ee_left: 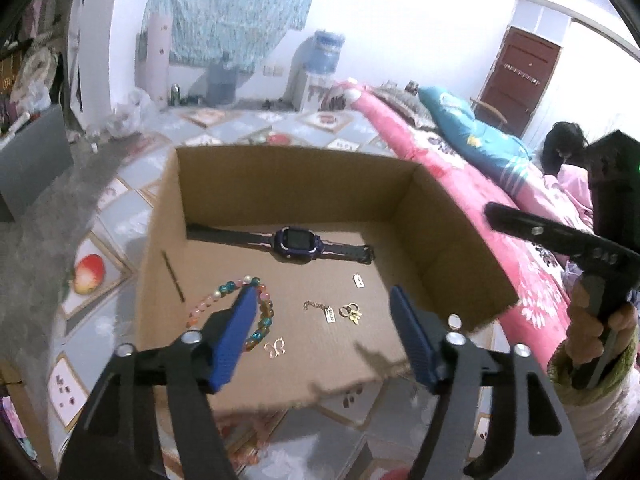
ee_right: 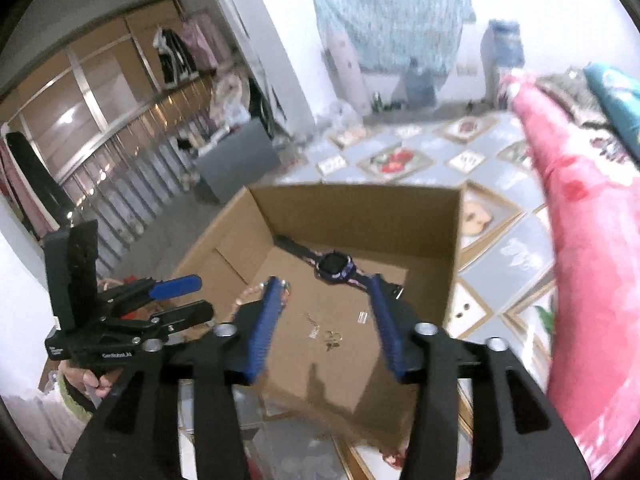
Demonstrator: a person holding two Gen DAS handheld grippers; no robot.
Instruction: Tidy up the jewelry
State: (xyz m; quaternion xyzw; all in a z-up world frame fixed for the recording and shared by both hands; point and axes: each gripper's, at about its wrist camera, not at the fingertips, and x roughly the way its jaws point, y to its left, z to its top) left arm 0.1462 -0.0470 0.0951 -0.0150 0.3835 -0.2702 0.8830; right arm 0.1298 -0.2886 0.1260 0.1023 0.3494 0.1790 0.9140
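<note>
Left gripper [ee_left: 322, 334]: jaws spread wide, nothing between the blue pads, poised above the near edge of the cardboard box [ee_left: 288, 184]. Right gripper [ee_right: 324, 326]: jaws likewise apart and empty, above the same near edge; in the left wrist view its black body appears at the box's right side, held by a hand [ee_left: 592, 336] in a patterned sleeve.

Contents of the box, all on its floor:
- Bead bracelet [ee_left: 264, 312], at the near left of the box; the left gripper's left finger [ee_left: 236, 336] overlaps it in the left wrist view, with no contact evident.
- Small pink-gold ornament [ee_left: 275, 347], just beside the bracelet, nearest the box's front edge.
- Thin chain with a tag [ee_left: 320, 309], near the middle of the box floor, between the left gripper's fingers in that view.
- Gold rings with a leaf charm [ee_left: 351, 312], just right of the chain.
- Small silver tag [ee_left: 360, 281], farther in, apart from the chain.
- Watch [ee_left: 294, 242] with a dark strap, laid flat along the box's far wall.
- Thin dark stick [ee_left: 173, 276], against the box's left wall.

The box stands on a patterned floor mat [ee_left: 120, 216]; a pink blanket [ee_left: 532, 256] runs along the box's right side.
</note>
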